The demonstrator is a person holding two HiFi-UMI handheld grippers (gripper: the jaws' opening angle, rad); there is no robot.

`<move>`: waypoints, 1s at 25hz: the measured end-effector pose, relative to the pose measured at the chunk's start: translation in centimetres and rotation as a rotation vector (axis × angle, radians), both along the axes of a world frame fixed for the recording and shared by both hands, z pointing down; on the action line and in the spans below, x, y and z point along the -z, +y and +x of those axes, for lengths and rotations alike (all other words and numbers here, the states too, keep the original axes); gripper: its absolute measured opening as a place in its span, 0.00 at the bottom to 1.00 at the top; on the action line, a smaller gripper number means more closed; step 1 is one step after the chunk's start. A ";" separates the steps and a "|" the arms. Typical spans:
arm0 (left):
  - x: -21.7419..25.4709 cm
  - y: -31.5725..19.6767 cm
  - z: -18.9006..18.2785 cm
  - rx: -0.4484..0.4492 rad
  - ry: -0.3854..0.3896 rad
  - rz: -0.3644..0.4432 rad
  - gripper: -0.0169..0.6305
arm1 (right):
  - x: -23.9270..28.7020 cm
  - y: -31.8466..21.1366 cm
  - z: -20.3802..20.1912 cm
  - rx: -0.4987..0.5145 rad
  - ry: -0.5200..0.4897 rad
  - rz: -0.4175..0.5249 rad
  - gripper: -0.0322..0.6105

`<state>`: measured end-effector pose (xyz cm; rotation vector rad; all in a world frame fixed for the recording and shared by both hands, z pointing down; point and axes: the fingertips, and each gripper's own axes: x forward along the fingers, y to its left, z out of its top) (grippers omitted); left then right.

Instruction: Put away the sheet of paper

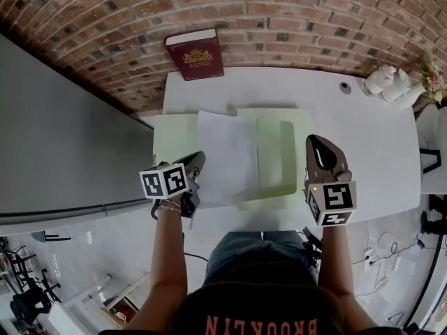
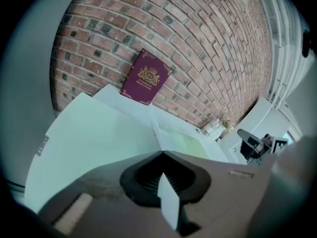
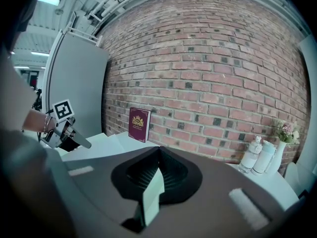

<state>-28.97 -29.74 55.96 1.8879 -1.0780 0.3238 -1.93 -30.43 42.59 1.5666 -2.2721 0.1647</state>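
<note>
The sheet of paper (image 1: 227, 155) lies flat on an open green folder (image 1: 276, 160) on the white counter (image 1: 370, 135). The left hand-held gripper (image 1: 198, 158) is by the sheet's left edge, jaws pressed together and empty. The right hand-held gripper (image 1: 314, 139) is beside the folder's right edge, also closed. A maroon book (image 1: 195, 54) leans against the brick wall.

- "BROOKLYN" in orange capitals stands on the person's dark shirt (image 1: 262, 323), upside down at the bottom of the head view.
- The maroon book (image 1: 195, 54) carries a gold crest and gold print too small to read.
- The cubes on the left gripper (image 1: 198, 158) and right gripper (image 1: 316, 142) show black-and-white square marker patterns.
</note>
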 end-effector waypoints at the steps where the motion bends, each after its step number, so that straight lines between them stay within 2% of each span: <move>1: -0.2 -0.1 0.3 -0.003 -0.004 -0.002 0.03 | 0.0 -0.1 0.2 0.001 0.005 0.001 0.05; 18: -1.9 -0.5 4.8 0.026 -0.022 -0.041 0.03 | -0.2 -0.2 3.9 0.013 0.029 -0.023 0.05; 25: -2.9 -0.9 6.5 0.046 -0.013 -0.066 0.03 | -0.4 -0.1 5.9 -0.011 0.024 -0.029 0.05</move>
